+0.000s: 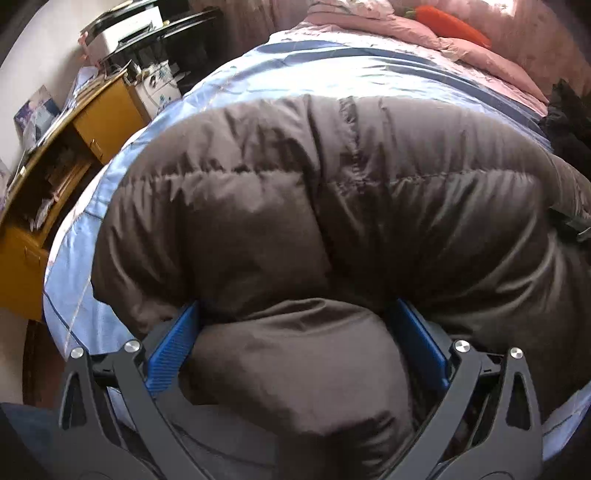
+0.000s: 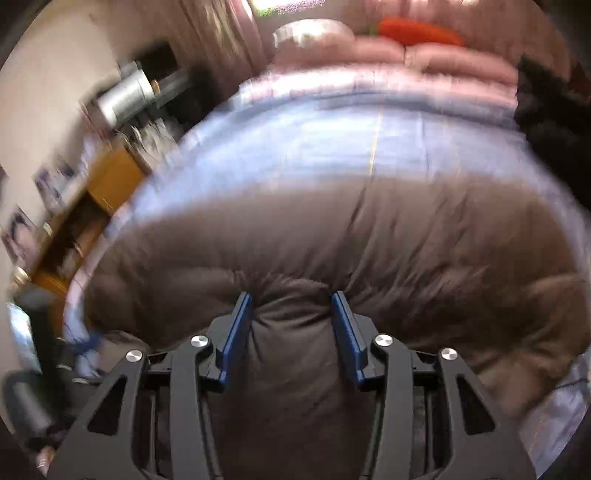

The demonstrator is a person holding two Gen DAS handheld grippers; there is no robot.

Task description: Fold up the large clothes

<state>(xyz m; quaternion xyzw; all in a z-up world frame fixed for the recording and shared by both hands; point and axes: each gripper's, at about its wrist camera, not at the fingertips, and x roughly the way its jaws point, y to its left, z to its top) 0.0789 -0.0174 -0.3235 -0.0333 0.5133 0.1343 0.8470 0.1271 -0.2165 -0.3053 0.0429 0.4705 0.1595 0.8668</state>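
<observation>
I am working over a big brown puffer coat [image 1: 295,192], a quilted, matte nylon thing with fat, rounded baffles and fine creases along its stitch lines. It is lying spread across the bed, on a glossy light-blue quilt [image 1: 314,70] with darker blue bands and a thin pale seam.

My left tongs [image 1: 295,339] are standing wide, their ribbed blue pads [image 1: 171,354] bracketing a thick, pillowy roll of the coat's near edge. The padding is bulging up between them and filling the gap, with the pads touching it on both sides; I am taking this as a broad pinch on the coat.

My right tongs [image 2: 293,325] are narrower, their slim blue pads [image 2: 236,332] pressing into another fold of the coat [image 2: 332,251], and the fabric is puckering into small radiating wrinkles where each tip bites. Most of this view is smeared with blur.

Beyond the blue quilt, soft pink bedding [image 1: 461,48] is lying heaped in rounded folds, with a plush orange carrot [image 1: 450,22] on top. Something dark and fuzzy [image 1: 565,118] is sitting at the right edge of the bed; I cannot tell what it is. Beside the bed on the left, a yellow wooden cabinet [image 1: 99,122] with boxy drawers is standing cluttered with papers.
</observation>
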